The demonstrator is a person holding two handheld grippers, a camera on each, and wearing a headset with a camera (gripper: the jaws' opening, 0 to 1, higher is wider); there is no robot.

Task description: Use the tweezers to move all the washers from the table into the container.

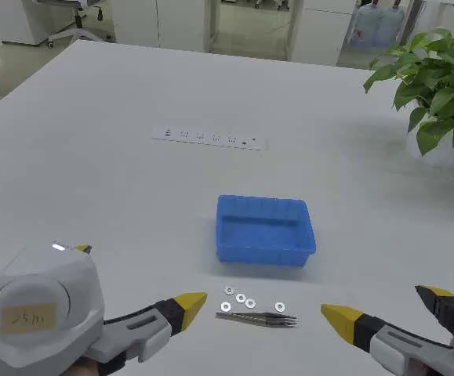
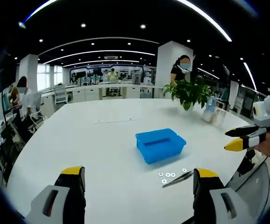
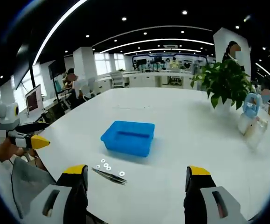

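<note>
**Both jaws wide, tweezers not yet taken up**

The left gripper point(image 2: 138, 173) and right gripper point(image 3: 137, 170) are hovering with jaws spread wide, gripping nothing. Between them the tweezers point(image 1: 256, 317) are lying flat on the table point(image 1: 132, 196), just beside the scattered washers point(image 1: 242, 298) and near the blue container point(image 1: 262, 254). The tweezers are likely light, springy and slippery, so gripping mid-shank looks advisable. Their tips are proving too small to make out.

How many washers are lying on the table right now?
5. Four washers cluster on the table between the blue container and the tweezers. The fifth washer lies alone to their right. None appear hidden, and none are inside the container.
</note>
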